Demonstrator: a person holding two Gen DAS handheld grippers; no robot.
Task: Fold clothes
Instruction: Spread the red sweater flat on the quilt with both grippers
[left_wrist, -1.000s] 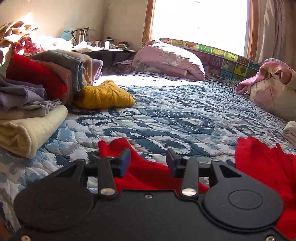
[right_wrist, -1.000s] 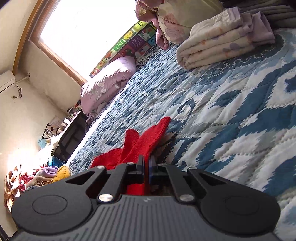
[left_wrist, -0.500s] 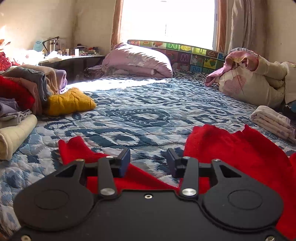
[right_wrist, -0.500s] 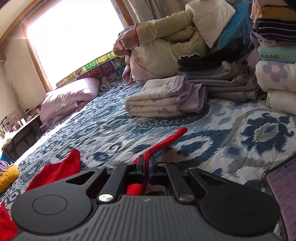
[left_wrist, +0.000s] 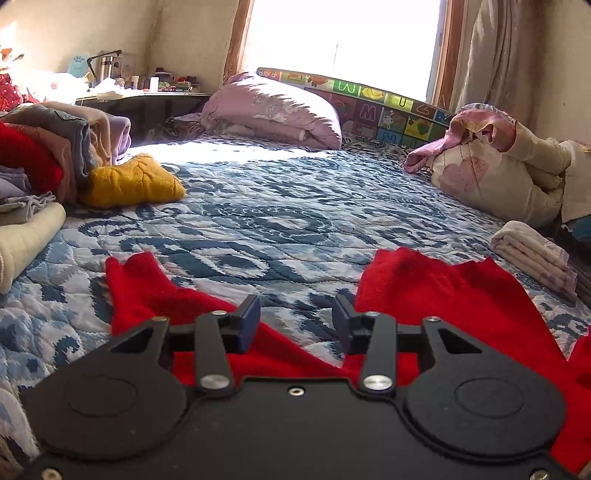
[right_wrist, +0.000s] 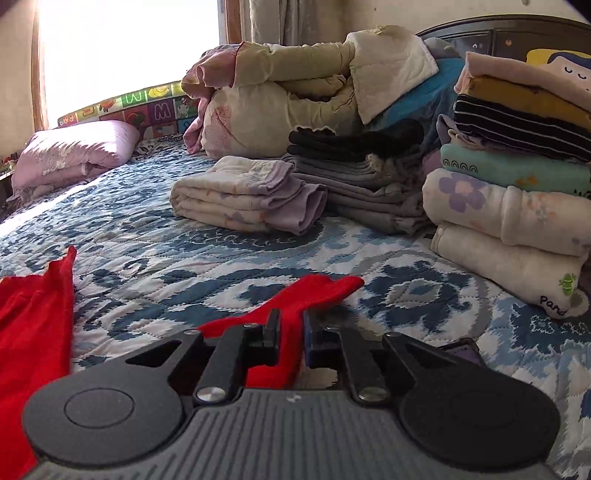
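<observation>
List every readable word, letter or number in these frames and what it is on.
"M", "W": letter tiles of the play mat under the window.
"Pand", cut off: the bottom white garment in the folded stack.
Print on the blue item on the far desk: too small to read.

Open quilt (left_wrist: 280, 221) ahead (flanking clothes stacks (right_wrist: 517, 166))

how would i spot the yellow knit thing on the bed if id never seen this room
On the blue and white patterned quilt, look to the heap of unfolded clothes along the left edge in the left wrist view. The mustard yellow knit lies crumpled at the heap's foot, on the window side. It is the only yellow piece there, chunky and ribbed.
</observation>
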